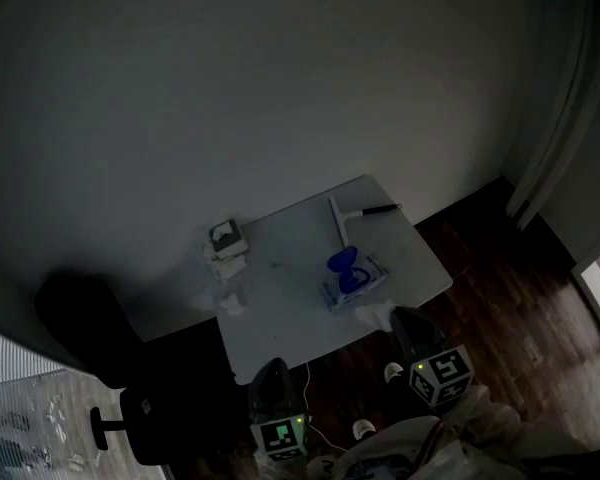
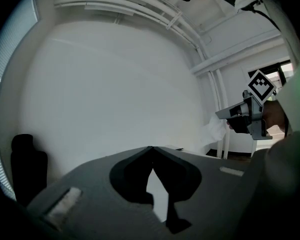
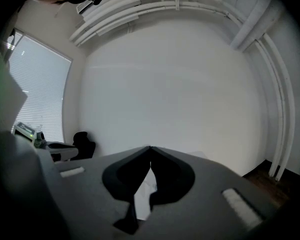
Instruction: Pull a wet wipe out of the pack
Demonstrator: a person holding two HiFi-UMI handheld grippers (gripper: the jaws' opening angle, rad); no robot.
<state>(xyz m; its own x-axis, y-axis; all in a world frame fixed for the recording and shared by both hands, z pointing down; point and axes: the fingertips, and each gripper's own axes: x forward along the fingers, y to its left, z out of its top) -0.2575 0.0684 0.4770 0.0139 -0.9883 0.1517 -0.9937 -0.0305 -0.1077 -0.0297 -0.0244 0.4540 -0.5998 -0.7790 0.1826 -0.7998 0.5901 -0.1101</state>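
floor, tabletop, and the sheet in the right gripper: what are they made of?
Floor: dark brown wood or wood-look planks with a slight sheen; lengthwise streaks show.
Table: smooth, pale, matte top, possibly laminate; too dim to be sure.
Wet wipe: thin, limp white sheet, likely nonwoven; it droops from the shut right gripper.

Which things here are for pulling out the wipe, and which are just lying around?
For the job: wipe pack, wet wipe, right claw.
Lying about: squeegee-like tool, small white box, crumpled sheet, black chair.
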